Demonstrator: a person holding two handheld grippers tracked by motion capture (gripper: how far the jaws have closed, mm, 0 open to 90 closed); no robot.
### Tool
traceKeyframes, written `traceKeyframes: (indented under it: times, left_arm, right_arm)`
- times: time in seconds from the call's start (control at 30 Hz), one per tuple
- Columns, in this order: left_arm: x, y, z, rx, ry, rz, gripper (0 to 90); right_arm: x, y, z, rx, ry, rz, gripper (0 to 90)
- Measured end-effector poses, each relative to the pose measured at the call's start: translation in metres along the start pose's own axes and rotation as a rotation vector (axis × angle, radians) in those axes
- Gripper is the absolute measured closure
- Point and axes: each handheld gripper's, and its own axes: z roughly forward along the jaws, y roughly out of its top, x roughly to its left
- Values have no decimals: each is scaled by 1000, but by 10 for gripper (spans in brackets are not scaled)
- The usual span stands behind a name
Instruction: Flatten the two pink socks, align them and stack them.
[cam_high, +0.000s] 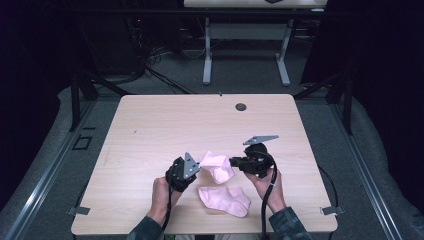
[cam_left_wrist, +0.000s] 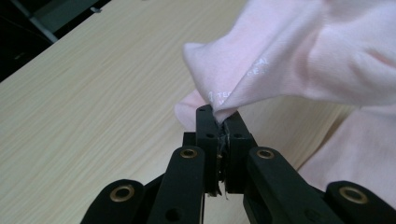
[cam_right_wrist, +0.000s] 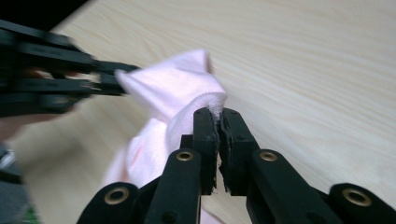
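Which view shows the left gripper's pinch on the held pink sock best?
The left gripper view: the left gripper clamps an edge of the held pink sock close up. The high view shows that sock small between both grippers; the right gripper view shows the left gripper blurred.

I see the held pink sock as soft matt knit cloth with faint white print. Beneath it my table is pale wood-grain laminate, smooth, slightly sheened. The gripper pinching the sock looks like matt black plastic with brass-coloured rivets.
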Motion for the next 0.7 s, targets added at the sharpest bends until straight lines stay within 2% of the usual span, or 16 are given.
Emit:
traceKeyframes:
  times: [0.07,0.1,0.13,0.17,0.2,0.23,0.27,0.3,0.33,0.37,0.4,0.47,0.5,0.57,0.63,0.7]
  left_arm:
    - [-8,0,6,56,-20,27,873]
    - [-10,-1,10,92,-54,33,866]
    - [-14,-2,14,111,-72,34,845]
    - [-15,-3,17,134,-96,24,771]
    - [-15,-5,18,140,-125,1,687]
    - [-14,-6,17,144,-129,-19,614]
    - [-10,-7,14,130,-133,-57,534]
    - [-5,-8,10,112,-151,-100,453]
    - [-1,-9,7,100,-147,-124,418]
    - [6,-10,4,90,-142,-149,406]
    - [14,-12,1,79,-137,-191,387]
    - [27,-13,0,91,-121,-229,392]
    - [34,-14,2,105,-111,-275,396]
    - [42,-16,7,139,-92,-323,394]
    - [47,-17,17,186,-93,-363,397]
    - [48,-17,27,216,-104,-380,410]
  right_arm:
    - [-2,-3,13,38,-42,-9,849]
    - [-5,-4,20,63,-50,-12,841]
    - [-7,-6,28,93,-68,-18,822]
    - [-9,-7,33,127,-98,-26,794]
    - [-12,-9,38,150,-116,-26,756]
    - [-15,-12,43,147,-131,0,716]
    - [-20,-14,42,168,-133,-5,702]
    - [-23,-17,38,164,-135,11,672]
    - [-24,-18,35,151,-129,23,653]
    - [-23,-20,33,139,-123,38,642]
    - [-23,-21,30,137,-112,39,617]
    - [-18,-23,27,143,-91,39,584]
    - [-14,-24,28,154,-91,26,584]
    - [-8,-26,32,169,-96,8,573]
    - [-3,-28,40,200,-110,0,572]
    - [-1,-31,47,216,-120,-8,584]
